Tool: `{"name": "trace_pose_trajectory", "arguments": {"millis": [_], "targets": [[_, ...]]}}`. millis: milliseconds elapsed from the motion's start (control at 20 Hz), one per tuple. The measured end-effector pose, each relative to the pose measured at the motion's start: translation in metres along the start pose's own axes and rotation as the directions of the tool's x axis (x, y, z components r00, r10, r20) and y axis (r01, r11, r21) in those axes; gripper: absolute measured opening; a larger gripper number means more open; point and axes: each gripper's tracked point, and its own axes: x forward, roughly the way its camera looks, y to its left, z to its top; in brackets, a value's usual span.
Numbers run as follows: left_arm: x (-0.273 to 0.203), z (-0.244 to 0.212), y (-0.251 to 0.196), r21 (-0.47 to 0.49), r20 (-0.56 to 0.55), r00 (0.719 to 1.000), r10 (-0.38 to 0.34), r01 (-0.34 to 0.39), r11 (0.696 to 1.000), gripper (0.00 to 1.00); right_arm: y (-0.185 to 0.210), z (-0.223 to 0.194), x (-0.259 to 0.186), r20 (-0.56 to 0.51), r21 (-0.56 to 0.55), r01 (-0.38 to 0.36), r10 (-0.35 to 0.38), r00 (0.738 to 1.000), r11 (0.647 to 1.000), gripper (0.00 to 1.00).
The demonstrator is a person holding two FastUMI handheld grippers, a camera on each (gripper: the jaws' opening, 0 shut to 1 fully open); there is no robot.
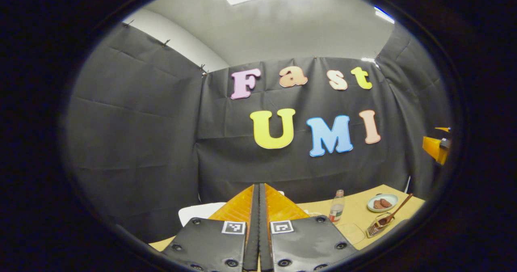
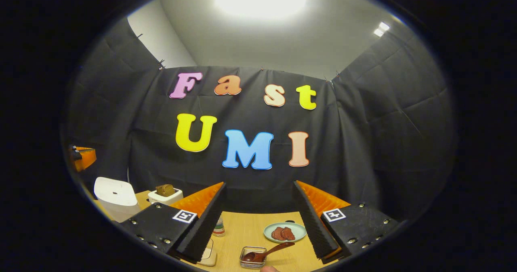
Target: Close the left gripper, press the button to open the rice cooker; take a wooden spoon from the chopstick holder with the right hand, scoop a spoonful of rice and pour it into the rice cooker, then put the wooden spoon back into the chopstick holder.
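- My left hand-held gripper (image 1: 258,227) has its two fingers pressed flat together with nothing between them, so the closing step looks done to me
- The white, rounded rice cooker (image 2: 115,197) sits at about 9 o'clock in the right gripper view, lid down; I judge the button not yet pressed, though I cannot make out the button itself
- My right hand-held gripper (image 2: 258,223) is spread wide apart and empty, raised above the pale wooden worktop (image 2: 250,227)
- The brown wooden spoon (image 2: 268,251) lies at 6 o'clock in the right gripper view, its bowl inside the small wire chopstick holder (image 2: 253,256) and its handle leaning out toward 2 o'clock; in the left gripper view I find the same pair at about 4 o'clock
- Left to do, as I read it: press the button, take the spoon, scoop, pour, return the spoon
- A pale green round plate (image 2: 284,231) just behind the holder carries two reddish-brown pieces
- A small white box (image 2: 165,196) beside the cooker holds something brown; I cannot tell what it is
- I cannot pick out where the rice to scoop is kept
- A small clear bottle (image 1: 336,205) stands on the worktop near 5 o'clock in the left gripper view
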Motion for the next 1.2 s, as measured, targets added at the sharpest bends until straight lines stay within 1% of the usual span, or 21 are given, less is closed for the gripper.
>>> {"name": "trace_pose_trajectory", "arguments": {"millis": [300,600,700,850,1200], "targets": [[0.029,-0.026,0.050,-0.017,-0.040,0.998,0.053,-0.054,0.998,0.09,0.014,0.001,-0.001,-0.006,-0.018,0.025,-0.025,1.000,1.000,0.98],[0.065,-0.067,0.090,-0.054,-0.103,0.993,0.054,-0.060,0.997,0.09,0.029,-0.004,-0.003,-0.025,-0.044,0.054,-0.055,0.998,0.998,0.98],[0.077,-0.086,0.096,-0.066,-0.142,0.989,0.040,-0.050,0.997,0.09,0.031,-0.004,-0.005,-0.029,-0.049,0.068,-0.070,0.997,0.996,0.98],[0.095,-0.118,0.105,-0.062,-0.199,0.979,0.041,-0.054,0.997,0.09,0.035,-0.007,-0.008,-0.040,-0.065,0.090,-0.093,0.995,0.994,0.98],[0.119,-0.186,0.101,-0.071,-0.308,0.951,-0.011,-0.012,0.997,0.09,0.041,-0.010,-0.015,-0.060,-0.110,0.126,-0.133,0.989,0.986,0.98]]}}
